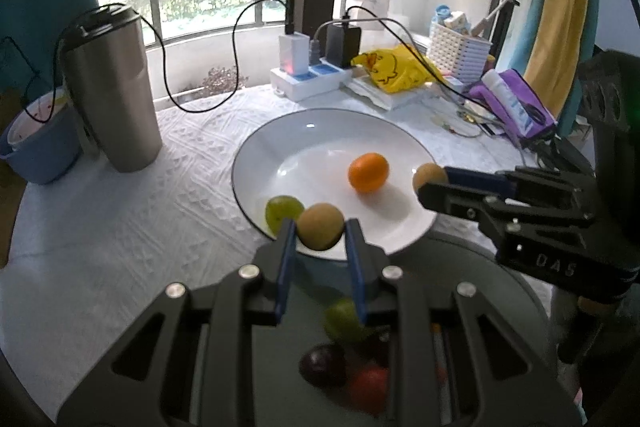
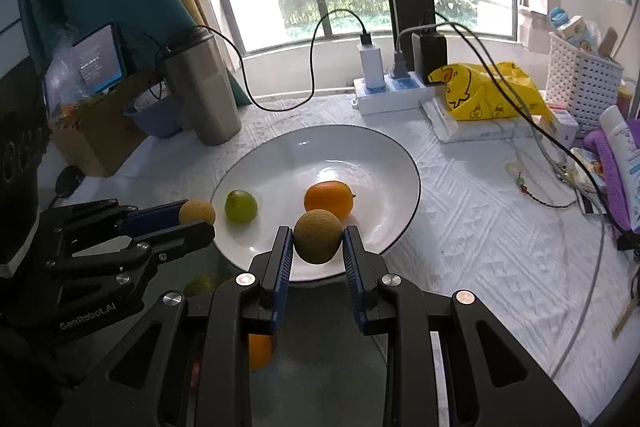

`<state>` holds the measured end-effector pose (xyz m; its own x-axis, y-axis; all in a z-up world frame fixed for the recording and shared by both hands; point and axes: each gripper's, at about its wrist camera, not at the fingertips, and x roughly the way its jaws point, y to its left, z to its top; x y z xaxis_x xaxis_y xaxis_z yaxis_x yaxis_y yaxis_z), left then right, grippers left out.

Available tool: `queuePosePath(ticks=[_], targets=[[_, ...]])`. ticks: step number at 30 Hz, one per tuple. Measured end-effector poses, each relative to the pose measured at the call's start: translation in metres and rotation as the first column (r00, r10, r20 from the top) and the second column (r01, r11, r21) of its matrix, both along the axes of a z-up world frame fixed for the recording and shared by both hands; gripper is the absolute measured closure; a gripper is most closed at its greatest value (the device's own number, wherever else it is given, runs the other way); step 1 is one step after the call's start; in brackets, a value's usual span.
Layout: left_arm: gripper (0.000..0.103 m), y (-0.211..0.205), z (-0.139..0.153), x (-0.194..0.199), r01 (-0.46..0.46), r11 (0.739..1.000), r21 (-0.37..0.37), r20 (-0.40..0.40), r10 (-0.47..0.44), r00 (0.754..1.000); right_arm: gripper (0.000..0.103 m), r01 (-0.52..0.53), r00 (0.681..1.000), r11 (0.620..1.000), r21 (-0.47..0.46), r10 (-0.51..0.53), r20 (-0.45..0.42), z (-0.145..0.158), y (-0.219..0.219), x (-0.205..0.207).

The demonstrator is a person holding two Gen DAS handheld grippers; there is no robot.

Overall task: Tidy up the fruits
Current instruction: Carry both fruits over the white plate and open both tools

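Left claw (image 1: 320, 229): clamped on a round tan-brown fruit (image 1: 320, 231), blue pads on both sides, over the near rim of the plate.
Right claw (image 2: 316, 237): clamped on a second tan fruit (image 2: 317, 235) of the same dull, matte skin, also above the near rim.
Dark tray (image 1: 496, 291): nearest, smooth; blurred green, dark purple and red fruits lie on it.
Plate (image 1: 280, 147): white, glossy, round, thin dark rim, on the tabletop (image 1: 120, 227).
On plate: orange (image 1: 368, 172) near the middle, green fruit (image 1: 280, 213) at the left edge.
Tabletop cover: white, embossed.
Steel tumbler (image 1: 112, 91): brushed metal, black lid, far left.
Far edge: white power strip (image 1: 308, 79), yellow bag (image 1: 394, 69), white perforated basket (image 1: 458, 53).
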<state>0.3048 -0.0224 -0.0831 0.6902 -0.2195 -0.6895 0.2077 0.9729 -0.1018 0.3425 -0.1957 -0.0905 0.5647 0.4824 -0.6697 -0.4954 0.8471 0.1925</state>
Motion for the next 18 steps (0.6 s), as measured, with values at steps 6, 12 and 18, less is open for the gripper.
queuePosePath(ticks=[6, 12, 18], targets=[[0.077, 0.013, -0.005, 0.019, -0.027, 1.0, -0.01, -0.002, 0.027, 1.0, 0.075, -0.003, 1.0, 0.999, -0.036, 0.002, -0.023, -0.009, 0.009, 0.018], [0.077, 0.019, -0.004, 0.048, -0.014, 0.999, 0.033, 0.023, 0.013, 1.0, 0.075, -0.002, 0.999, 0.998, -0.064, -0.001, -0.037, -0.018, 0.021, 0.04], [0.077, 0.025, -0.006, 0.067, -0.023, 0.999, 0.037, 0.022, 0.022, 1.0, 0.075, -0.011, 0.999, 0.998, -0.066, 0.008, -0.05, -0.025, 0.031, 0.053]])
